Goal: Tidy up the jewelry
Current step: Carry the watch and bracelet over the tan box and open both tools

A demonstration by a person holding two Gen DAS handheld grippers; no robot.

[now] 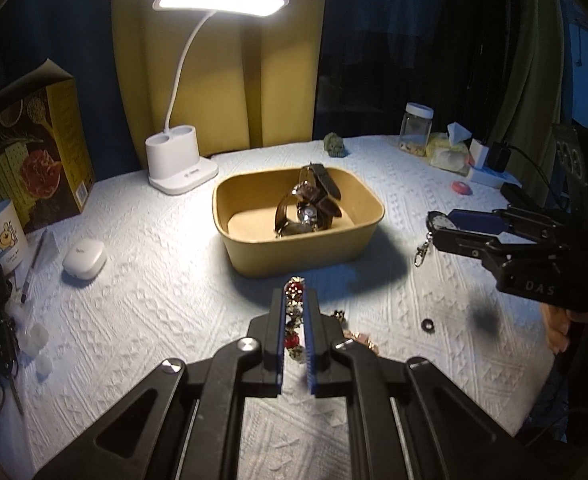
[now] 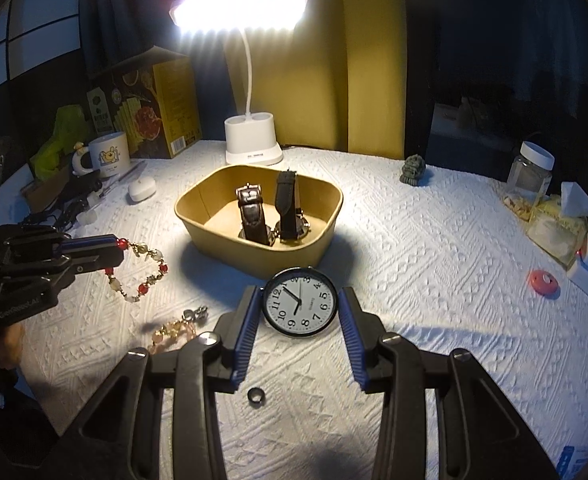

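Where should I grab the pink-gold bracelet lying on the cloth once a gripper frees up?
Take the bracelet across its bunched middle, from straight above with fingers across the strand: it lies limp and flat on the cloth, leaving no edge to get under. Its silver charm end looks likelier to slip.

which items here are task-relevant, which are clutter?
Job: beaded bracelet in left tongs; pocket watch in right tongs; tan tray with two wristwatches; pink bracelet; small black ring.

Clutter: desk lamp, mug, jar, figurine, tissues.
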